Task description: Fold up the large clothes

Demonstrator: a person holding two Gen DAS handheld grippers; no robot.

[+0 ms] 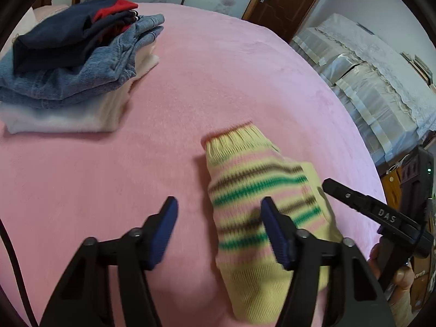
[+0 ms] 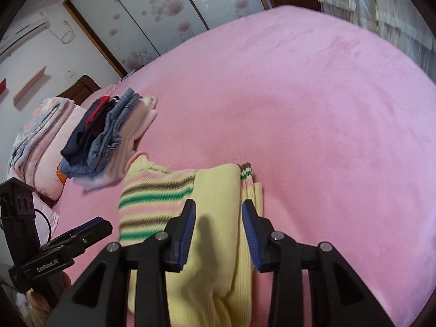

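Note:
A yellow knit sweater [image 1: 261, 212] with pink, green and brown stripes lies folded on the pink bed [image 1: 218, 81]. It also shows in the right wrist view [image 2: 215, 190]. My left gripper [image 1: 218, 218] is open and empty above the bed; its right finger overlaps the sweater's striped part. My right gripper [image 2: 218, 218] is open just above the sweater's plain yellow panel, holding nothing. The right gripper shows at the right edge of the left wrist view [image 1: 368, 207]. The left gripper shows at the lower left of the right wrist view [image 2: 81, 234].
A stack of folded clothes [image 1: 70, 65], dark blue, red, denim and white, sits on the bed at far left, also in the right wrist view [image 2: 109, 136]. Pillows and a quilt [image 2: 41, 141] lie beyond it. A covered cabinet [image 1: 368, 81] stands right of the bed.

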